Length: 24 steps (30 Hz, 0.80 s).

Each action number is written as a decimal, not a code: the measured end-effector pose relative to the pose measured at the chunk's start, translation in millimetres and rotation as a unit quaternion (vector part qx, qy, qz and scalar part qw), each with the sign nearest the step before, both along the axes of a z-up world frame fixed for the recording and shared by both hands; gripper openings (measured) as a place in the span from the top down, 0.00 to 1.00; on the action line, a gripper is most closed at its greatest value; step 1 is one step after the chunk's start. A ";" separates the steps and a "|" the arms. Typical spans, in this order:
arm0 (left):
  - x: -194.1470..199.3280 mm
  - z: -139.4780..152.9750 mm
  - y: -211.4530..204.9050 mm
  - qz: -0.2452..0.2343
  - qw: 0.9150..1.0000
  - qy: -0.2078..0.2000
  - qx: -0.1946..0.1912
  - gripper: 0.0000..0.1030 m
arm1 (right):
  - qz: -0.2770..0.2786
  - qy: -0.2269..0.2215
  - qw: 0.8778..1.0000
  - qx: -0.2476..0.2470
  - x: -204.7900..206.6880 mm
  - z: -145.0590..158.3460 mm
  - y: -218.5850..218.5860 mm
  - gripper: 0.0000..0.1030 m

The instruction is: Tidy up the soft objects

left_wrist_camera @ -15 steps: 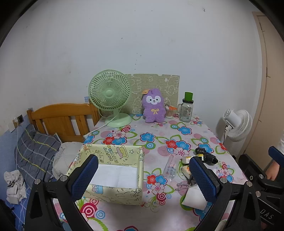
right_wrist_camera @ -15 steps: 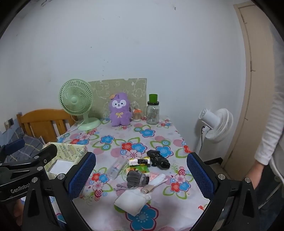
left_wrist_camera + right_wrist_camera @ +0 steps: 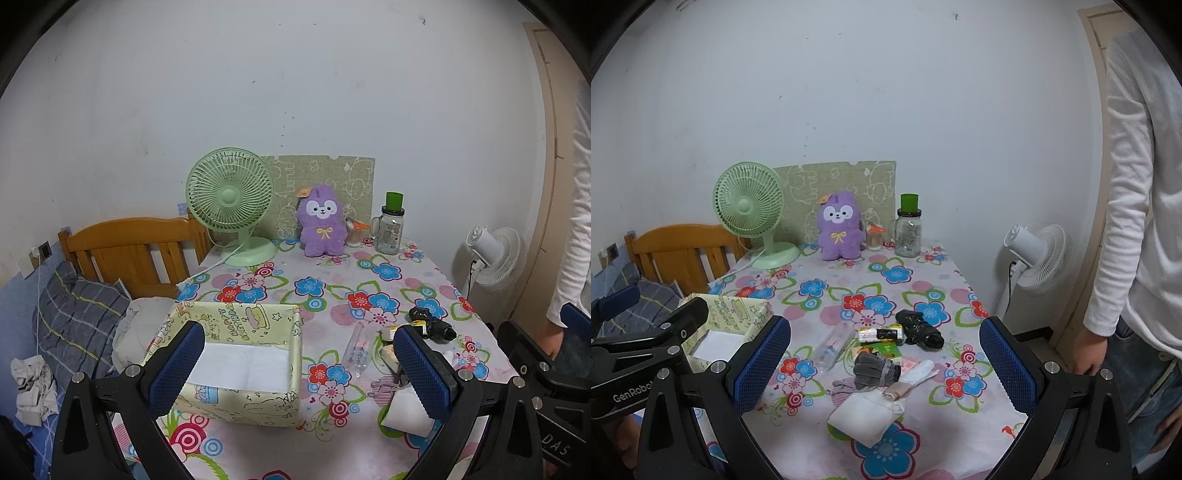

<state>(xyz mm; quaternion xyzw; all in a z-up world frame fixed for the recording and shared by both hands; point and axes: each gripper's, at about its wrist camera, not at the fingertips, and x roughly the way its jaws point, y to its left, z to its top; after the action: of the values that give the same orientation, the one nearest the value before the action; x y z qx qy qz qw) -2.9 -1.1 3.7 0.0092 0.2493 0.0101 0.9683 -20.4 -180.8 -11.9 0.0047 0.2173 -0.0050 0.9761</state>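
**Both grippers hanging wide open over the floral table**

I am holding the left gripper (image 3: 299,365) with its blue pads (image 3: 176,365) spread as wide as they go, nothing between them but air. Through that gap I am looking down at the yellow patterned box (image 3: 240,402), which is sitting open-topped near the table's near left edge with a white sheet lying flat on its bottom. The left pad is overlapping the box's near left corner in this view, but I cannot tell whether it is touching.

I am keeping the right gripper (image 3: 884,365) just as wide, jaws empty. Between its pads (image 3: 1006,365) I am seeing the pile of soft things on the flowered tablecloth (image 3: 960,295): a folded white cloth (image 3: 864,415) nearest me, a grey glove (image 3: 875,371) just behind it and touching a beige roll, and a black bundle (image 3: 919,328) further back to the right. A clear plastic bottle (image 3: 833,345) is lying on its side just left of the pile, between it and the box.

Further out, a purple plush toy (image 3: 839,230) is sitting upright at the table's far edge, between a green desk fan (image 3: 751,214) and a glass jar with a green lid (image 3: 908,230). A white floor fan (image 3: 1039,260) is standing off the table's right side, and a person in a white long sleeve (image 3: 1126,206) is standing at the right edge.
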 end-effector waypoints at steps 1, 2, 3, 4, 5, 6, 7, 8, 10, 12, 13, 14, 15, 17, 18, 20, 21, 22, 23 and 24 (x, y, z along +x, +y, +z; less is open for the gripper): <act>0.1 0.4 -0.5 0.001 1.000 0.000 0.002 0.00 | -0.001 0.001 1.000 -0.002 0.6 -0.3 0.3 0.00; 0.6 0.7 -0.7 0.002 1.000 0.001 0.004 0.00 | -0.002 0.002 1.000 -0.003 0.8 -0.8 1.6 0.00; 0.9 0.8 -1.0 0.003 1.000 0.001 0.005 0.00 | -0.002 0.003 1.000 -0.004 1.1 -1.3 2.0 0.00; 0.9 1.0 -1.2 0.002 1.000 0.001 0.004 0.00 | -0.004 0.004 1.000 -0.003 1.6 -1.2 1.0 0.00; 0.9 1.2 -1.0 0.001 1.000 0.002 0.002 0.00 | -0.004 0.005 1.000 -0.001 1.9 -1.5 0.7 0.00; 1.0 1.8 -1.4 0.000 1.000 0.003 0.000 0.00 | -0.005 0.006 1.000 0.001 2.4 -1.4 -0.3 0.00; 1.4 1.5 -1.4 -0.001 1.000 0.003 0.000 0.00 | -0.006 0.007 1.000 0.002 2.8 -1.5 -0.7 0.00; 1.5 1.5 -1.8 -0.001 1.000 0.002 0.000 0.00 | -0.006 0.007 1.000 0.002 3.5 -1.4 -0.8 0.00; 1.9 1.3 -2.3 0.000 1.000 0.002 0.002 0.00 | -0.007 0.008 1.000 0.004 3.6 -1.4 -1.2 0.00; 3.4 1.0 -2.8 0.000 1.000 0.002 0.001 0.00 | -0.006 0.007 1.000 0.003 3.3 -1.8 -0.9 0.00; 2.7 0.9 -2.2 -0.001 1.000 0.002 0.000 0.00 | -0.006 0.007 1.000 0.003 3.5 -1.6 -1.0 0.00; 2.4 0.7 -2.6 0.000 1.000 0.002 0.001 0.00 | -0.006 0.007 1.000 0.002 3.7 -1.4 -0.8 0.00; 2.4 0.5 -2.9 0.000 1.000 0.002 0.000 0.00 | -0.006 0.007 1.000 0.002 3.7 -1.3 -1.0 0.00; 2.4 0.3 -3.1 -0.001 1.000 0.002 0.000 0.00 | -0.006 0.004 1.000 0.003 3.3 -0.5 -1.1 0.00; 2.4 0.3 -3.2 0.000 1.000 0.002 0.000 0.00 | -0.005 0.004 1.000 0.004 3.1 0.1 -0.4 0.00; 2.8 0.9 -2.9 -0.001 1.000 0.001 0.000 0.00 | -0.004 0.002 1.000 0.004 2.4 0.8 0.4 0.00; 3.3 0.7 -3.2 -0.001 1.000 0.000 -0.001 0.00 | -0.004 0.001 1.000 0.003 2.5 1.3 0.5 0.00; 3.9 0.4 -3.6 -0.001 1.000 -0.001 -0.001 0.00 | -0.004 0.000 1.000 0.003 2.4 1.5 0.8 0.00; 4.5 0.1 -3.9 0.000 1.000 -0.001 -0.001 0.00 | -0.004 0.000 1.000 0.004 2.4 1.6 0.8 0.00; 4.3 0.4 -2.9 -0.001 1.000 0.000 -0.001 0.00 | -0.003 0.001 1.000 0.005 2.2 1.6 1.2 0.00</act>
<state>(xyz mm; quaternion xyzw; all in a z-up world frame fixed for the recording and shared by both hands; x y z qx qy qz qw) 1.5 -4.0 4.1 0.0089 0.2496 0.0091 0.9683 -18.2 -179.6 -10.3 0.0101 0.2179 -0.0069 0.9759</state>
